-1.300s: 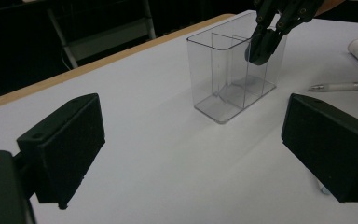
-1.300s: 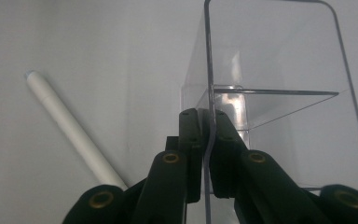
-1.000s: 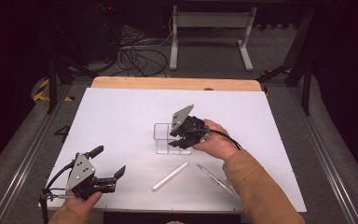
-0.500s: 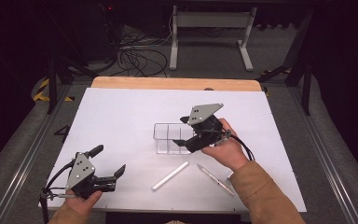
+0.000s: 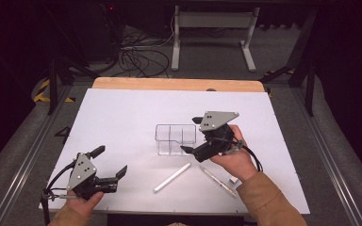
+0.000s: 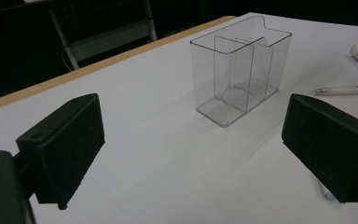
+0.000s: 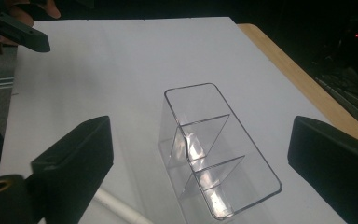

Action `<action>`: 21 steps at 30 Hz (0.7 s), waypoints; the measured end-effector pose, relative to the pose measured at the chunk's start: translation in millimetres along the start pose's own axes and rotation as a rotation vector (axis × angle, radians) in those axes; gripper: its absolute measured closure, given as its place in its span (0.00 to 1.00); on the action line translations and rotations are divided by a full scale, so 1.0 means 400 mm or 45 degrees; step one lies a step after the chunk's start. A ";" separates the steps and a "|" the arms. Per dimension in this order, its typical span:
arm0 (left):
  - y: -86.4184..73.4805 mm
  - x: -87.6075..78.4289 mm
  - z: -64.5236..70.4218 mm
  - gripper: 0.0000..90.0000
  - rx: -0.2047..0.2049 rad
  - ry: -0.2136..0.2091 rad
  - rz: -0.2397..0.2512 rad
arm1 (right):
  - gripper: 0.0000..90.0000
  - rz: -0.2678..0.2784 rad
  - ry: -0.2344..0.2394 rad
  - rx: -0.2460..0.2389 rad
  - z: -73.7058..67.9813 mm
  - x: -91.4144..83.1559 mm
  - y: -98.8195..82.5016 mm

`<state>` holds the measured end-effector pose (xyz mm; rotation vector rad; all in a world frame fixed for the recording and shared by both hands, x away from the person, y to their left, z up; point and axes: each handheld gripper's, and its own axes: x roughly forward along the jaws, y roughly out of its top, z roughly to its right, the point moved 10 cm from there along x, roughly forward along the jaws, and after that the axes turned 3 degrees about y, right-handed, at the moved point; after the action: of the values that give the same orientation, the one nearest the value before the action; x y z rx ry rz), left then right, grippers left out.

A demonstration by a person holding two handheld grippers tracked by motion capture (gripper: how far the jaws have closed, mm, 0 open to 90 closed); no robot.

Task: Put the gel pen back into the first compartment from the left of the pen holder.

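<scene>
A clear plastic organizer [image 5: 175, 139] with three compartments stands upright at the table's middle and looks empty. My right gripper [image 5: 192, 135] hovers just off its right end, pointing left at it. Its jaws have just been opening and are open, with no pad touching the organizer [image 7: 219, 154] ahead of them. My left gripper [image 5: 109, 161] rests near the front left edge, open with nothing in it. The organizer [image 6: 240, 74] stands some way beyond its jaws. A white tube [image 5: 172, 177] and a clear pen [image 5: 218, 181] lie in front of the organizer.
The white table top [image 5: 122, 117] ends in a wooden strip [image 5: 179, 84] at the far edge. A small white cap [image 5: 234, 180] lies by the pen. Cables and a metal stand [image 5: 212, 33] sit on the floor behind.
My right gripper has drawn back to the right from over the organizer, risen a little, and its jaws have spread apart. The left gripper has stayed put.
</scene>
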<state>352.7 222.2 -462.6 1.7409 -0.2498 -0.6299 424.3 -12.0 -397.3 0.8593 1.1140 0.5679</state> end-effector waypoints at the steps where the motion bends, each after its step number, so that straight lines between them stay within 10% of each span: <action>1: 0.000 0.000 -0.001 0.07 0.004 0.001 -0.002 | 0.06 0.006 -0.003 0.002 -0.001 -0.002 -0.001; 21: 0.002 0.000 0.003 0.07 0.003 0.000 0.003 | 0.00 0.038 -0.048 0.126 -0.023 -0.044 -0.023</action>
<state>352.2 221.2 -462.0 1.7429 -0.2532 -0.6279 409.2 -27.8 -397.1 0.9700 1.1036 0.5226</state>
